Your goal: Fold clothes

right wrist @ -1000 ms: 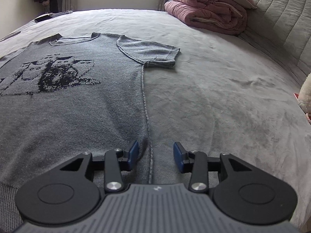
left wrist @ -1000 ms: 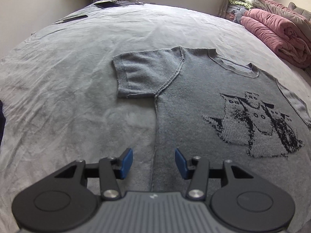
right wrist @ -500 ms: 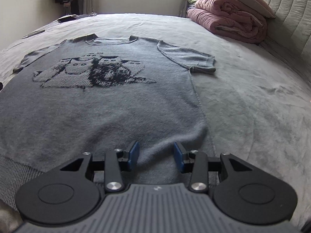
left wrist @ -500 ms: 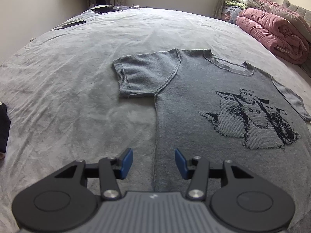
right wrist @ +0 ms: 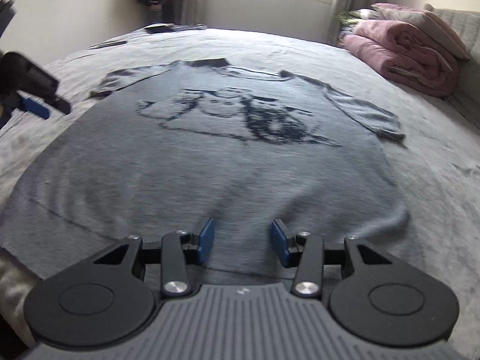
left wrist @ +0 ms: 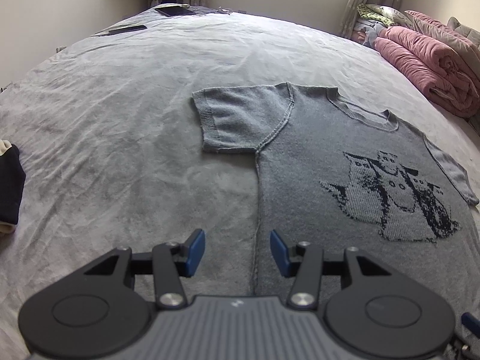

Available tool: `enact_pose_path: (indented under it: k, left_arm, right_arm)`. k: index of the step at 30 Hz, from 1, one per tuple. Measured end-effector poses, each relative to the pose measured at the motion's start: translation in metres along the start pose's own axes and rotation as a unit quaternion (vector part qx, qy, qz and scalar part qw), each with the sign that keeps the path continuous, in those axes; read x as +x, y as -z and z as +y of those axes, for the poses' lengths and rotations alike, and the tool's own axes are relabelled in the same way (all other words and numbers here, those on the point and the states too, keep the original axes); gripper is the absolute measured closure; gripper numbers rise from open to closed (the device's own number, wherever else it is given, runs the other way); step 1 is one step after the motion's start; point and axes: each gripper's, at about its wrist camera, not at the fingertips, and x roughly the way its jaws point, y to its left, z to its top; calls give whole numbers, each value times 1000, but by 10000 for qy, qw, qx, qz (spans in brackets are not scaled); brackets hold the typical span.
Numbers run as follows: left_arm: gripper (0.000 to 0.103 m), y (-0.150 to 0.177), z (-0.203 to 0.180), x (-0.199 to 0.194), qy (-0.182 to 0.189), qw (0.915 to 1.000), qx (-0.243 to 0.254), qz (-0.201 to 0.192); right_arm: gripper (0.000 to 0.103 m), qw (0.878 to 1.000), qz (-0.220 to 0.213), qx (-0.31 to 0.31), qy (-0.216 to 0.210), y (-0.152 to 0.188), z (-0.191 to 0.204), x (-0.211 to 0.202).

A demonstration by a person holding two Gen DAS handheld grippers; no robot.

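**Grey knitted tee spread flat, both tongs spread and empty**

Right wrist view smeared by motion: dark knitted motif on the chest unreadable there, sleeve edges streaked. Lower hem of the grey short-sleeved knitted T-shirt (right wrist: 210, 162) cut off behind the gripper body in both views. Far sleeve clipped at the frame edge in the left wrist view. Small dark flat items at the far edge of the grey bedspread (left wrist: 105, 120) too small to identify. Dark bundle with a pale rim (left wrist: 9, 186) cropped at the left border, nature unclear. Part of the left gripper (left wrist: 237, 250) seen at the right view's left edge, blurred.

T-shirt lying face up on the bedspread, sleeves out, rolled pink quilt (left wrist: 432, 69) well apart beyond it. Left gripper spread, blue pads straddling the shirt's side seam, nothing pinched. Right gripper (right wrist: 242, 244) spread over the lower front of the shirt, nothing pinched.

Against a second ago: right view swung from the shirt's side seam to its middle; right jaws have just been opening, only flat cloth below them. Left view nearly unchanged.
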Motion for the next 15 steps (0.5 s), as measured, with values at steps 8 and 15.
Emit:
enact_pose_path:
  k: [8, 15]
  left_arm:
    - [54, 0, 7, -1, -23, 10000, -44, 23]
    - [53, 0, 3, -3, 62, 10000, -2, -7]
  right_arm:
    - [56, 9952, -223, -697, -644, 2, 81, -3]
    - [56, 9865, -375, -901, -1316, -5, 106, -16]
